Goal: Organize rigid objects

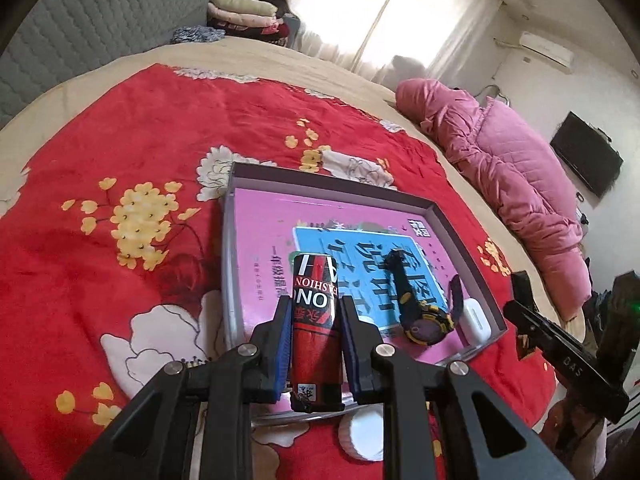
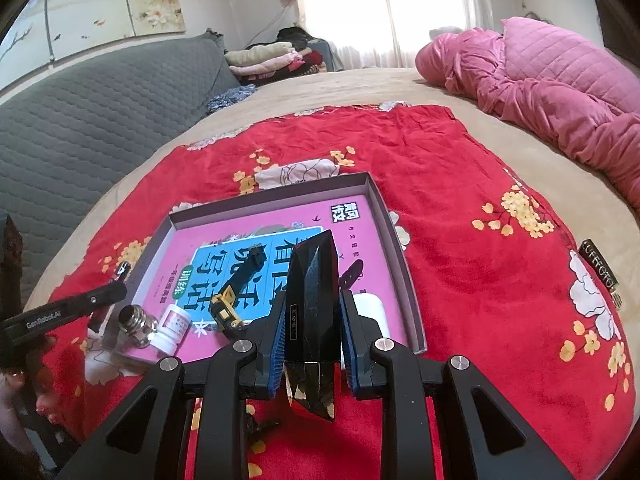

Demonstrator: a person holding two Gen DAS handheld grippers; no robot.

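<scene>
Tray (image 1: 236, 240), a shallow grey-walled box lid lined with a pink-and-blue book cover (image 1: 272, 216), lies on the red floral blanket (image 1: 120, 140) spread over the bed, and serves here as the landmark. Inside the tray, toward its near right part, lie a black-and-yellow wristwatch (image 1: 424, 316) and, against the right wall, a white earbud case (image 1: 478, 322); a dark purple strap (image 1: 456, 292) shows between them. Left hand-held gripper (image 1: 316, 344), over the tray's near edge, is clamped on a red-and-black cylindrical can (image 1: 316, 320), which stands lengthwise between the blue pads. Right hand-held gripper (image 2: 312, 344), also above the near edge, is clamped on a black faceted box (image 2: 314, 300) with a pointed top, its blue pads pressing both flanks. In the right wrist view, at the tray's near left corner, a small white jar (image 2: 172, 328) and a glass bottle with a metal neck (image 2: 136, 324) rest close together; whether they sit inside the wall or on it cannot be told. In the left wrist view, a white fluted lid (image 1: 362, 436) lies on the blanket just outside the near edge. Beyond the tray, far right, a pink quilted coat (image 1: 500, 168) is heaped on the bed.
</scene>
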